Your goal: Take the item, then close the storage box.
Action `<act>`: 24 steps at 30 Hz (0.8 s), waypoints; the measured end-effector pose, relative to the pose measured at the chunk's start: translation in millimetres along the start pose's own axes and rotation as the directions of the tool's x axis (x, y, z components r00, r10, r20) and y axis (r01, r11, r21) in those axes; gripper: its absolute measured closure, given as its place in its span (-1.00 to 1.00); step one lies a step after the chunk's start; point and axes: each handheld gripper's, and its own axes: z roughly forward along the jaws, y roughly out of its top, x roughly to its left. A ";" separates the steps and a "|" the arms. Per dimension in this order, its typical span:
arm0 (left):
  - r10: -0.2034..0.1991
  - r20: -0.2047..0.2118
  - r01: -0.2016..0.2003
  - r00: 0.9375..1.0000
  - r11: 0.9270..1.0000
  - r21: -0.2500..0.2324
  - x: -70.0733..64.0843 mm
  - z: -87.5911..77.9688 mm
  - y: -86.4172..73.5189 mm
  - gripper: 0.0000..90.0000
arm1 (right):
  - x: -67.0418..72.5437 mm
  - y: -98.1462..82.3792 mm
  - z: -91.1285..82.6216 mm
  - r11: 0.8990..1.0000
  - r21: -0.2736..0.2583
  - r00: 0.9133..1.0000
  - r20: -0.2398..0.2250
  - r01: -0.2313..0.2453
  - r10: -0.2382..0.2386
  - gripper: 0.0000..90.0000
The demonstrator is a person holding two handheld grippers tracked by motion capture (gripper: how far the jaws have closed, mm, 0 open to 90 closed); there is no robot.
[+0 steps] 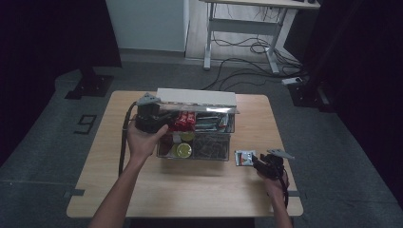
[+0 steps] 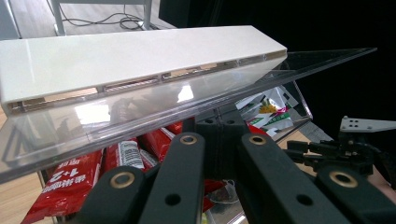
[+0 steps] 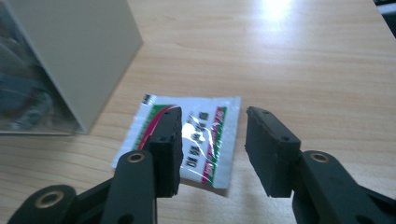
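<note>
A clear plastic box (image 1: 210, 153) stands mid-table, with red snack bars (image 1: 185, 118) and other packets inside. Its clear lid with a white bar (image 2: 140, 56) is raised. My left gripper (image 2: 219, 128) is shut at the lid's left end (image 1: 164, 118), its tips under the lid's clear edge; whether it pinches the lid I cannot tell. A small white sachet (image 3: 196, 133) with a red and green print lies flat on the wood, right of the box (image 1: 244, 157). My right gripper (image 3: 212, 121) hovers open just over it (image 1: 256, 162), one jaw on each side, pads not pressing.
The box's pale side wall (image 3: 70, 51) rises close to the sachet's left in the right gripper view. Round green-topped items (image 1: 183, 149) sit in the box's front compartment. The table's right edge (image 1: 285, 156) is near my right hand. Bare wood lies in front of the box.
</note>
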 end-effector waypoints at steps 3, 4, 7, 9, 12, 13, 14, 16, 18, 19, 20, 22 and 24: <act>0.000 0.000 0.000 1.000 1.000 -0.001 -0.1 -0.2 0.0 1.00 | 0.6 0.9 -2.2 1.000 -0.018 1.000 -0.018 -0.001 0.001 0.21; 0.000 0.000 0.000 1.000 1.000 -0.001 -0.2 -0.4 0.0 1.00 | 0.6 0.9 -2.2 1.000 -0.018 1.000 -0.018 -0.001 0.001 0.21; 0.001 -0.001 -0.001 1.000 1.000 -0.002 -0.5 -1.3 -0.1 1.00 | 1.1 1.2 -4.1 1.000 -0.028 1.000 -0.026 -0.003 0.002 0.21; 0.002 0.001 -0.002 1.000 1.000 -0.003 -0.8 -2.4 -0.4 1.00 | 1.1 1.4 -5.2 0.999 -0.033 1.000 -0.026 -0.007 0.006 0.21; 0.000 0.002 0.001 1.000 1.000 -0.007 -0.8 -3.5 -1.4 1.00 | 0.3 1.7 -6.5 0.999 -0.039 1.000 -0.026 -0.006 0.005 0.21; -0.002 0.002 0.002 1.000 1.000 -0.008 -0.7 -3.6 -1.7 1.00 | -0.2 1.7 -6.9 0.999 -0.040 1.000 -0.026 -0.007 0.006 0.21; -0.001 0.003 0.001 1.000 1.000 -0.008 -0.4 -3.9 -1.9 1.00 | -0.3 1.6 -7.0 0.999 -0.040 1.000 -0.026 -0.007 0.006 0.21; -0.003 0.002 0.003 1.000 1.000 -0.009 -0.3 -4.4 -2.3 1.00 | -0.4 1.3 -6.9 0.999 -0.040 1.000 -0.027 -0.007 0.006 0.21; -0.006 0.003 0.006 1.000 1.000 -0.012 -0.4 -5.4 -2.9 1.00 | -0.4 1.2 -7.0 0.999 -0.041 1.000 -0.030 -0.011 0.009 0.21; -0.005 0.005 0.005 1.000 1.000 -0.014 -0.4 -6.0 -3.3 1.00 | -0.4 1.3 -7.4 0.999 -0.042 0.999 -0.033 -0.014 0.012 0.21; -0.006 0.005 0.006 1.000 1.000 -0.014 -0.5 -6.4 -3.7 1.00 | -0.4 1.4 -7.9 0.999 -0.042 0.999 -0.034 -0.015 0.013 0.21; -0.007 0.007 0.007 1.000 1.000 -0.014 -1.0 -7.2 -5.6 1.00 | -0.2 1.7 -8.6 0.999 -0.045 0.999 -0.036 -0.015 0.014 0.21; -0.007 0.008 0.007 1.000 1.000 -0.013 -1.2 -7.2 -7.1 1.00 | 0.5 2.1 -9.6 0.999 -0.045 0.999 -0.036 -0.013 0.012 0.21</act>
